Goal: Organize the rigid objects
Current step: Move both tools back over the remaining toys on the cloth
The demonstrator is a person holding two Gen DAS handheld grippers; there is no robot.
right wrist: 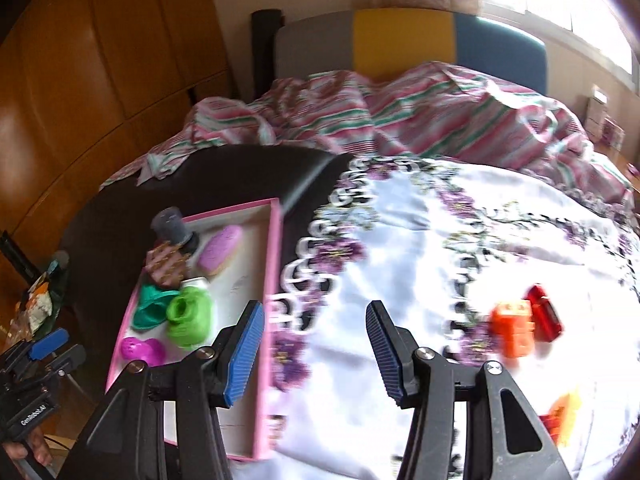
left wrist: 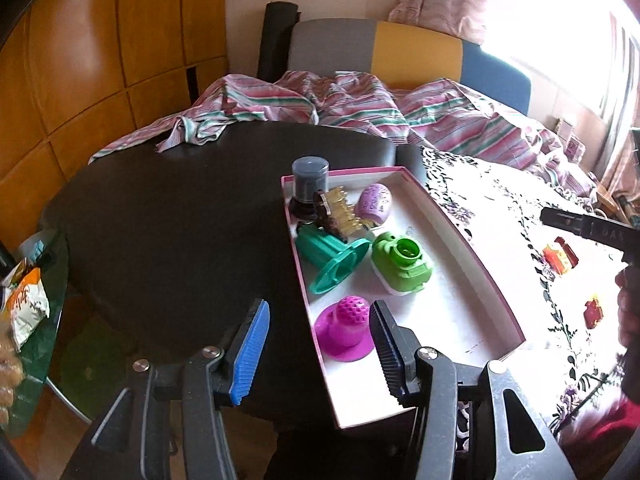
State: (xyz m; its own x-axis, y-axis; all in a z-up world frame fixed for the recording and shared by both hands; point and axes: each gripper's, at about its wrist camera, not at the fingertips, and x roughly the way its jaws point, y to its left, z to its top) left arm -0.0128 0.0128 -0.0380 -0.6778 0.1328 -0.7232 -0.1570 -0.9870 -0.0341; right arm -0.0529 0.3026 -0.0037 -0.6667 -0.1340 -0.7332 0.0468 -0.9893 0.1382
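We are seeing each hand-held gripper (left wrist: 320,344) wearing black arms, silver screws and ribbed blue pads (left wrist: 250,350); one body is reading "GenRobot.AI".

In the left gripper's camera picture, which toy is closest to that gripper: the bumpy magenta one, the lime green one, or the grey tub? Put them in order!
From the left gripper:
1. Bumpy magenta plastic toy, near end of the pink-rimmed box.
2. Lime green plastic toy, mid-box.
3. Grey cylindrical tub, far corner.

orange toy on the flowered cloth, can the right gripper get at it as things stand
Probably yes. The right gripper is open and empty, and the orange toy lies on the flowered cloth ahead to its right, with only a red toy close against it.
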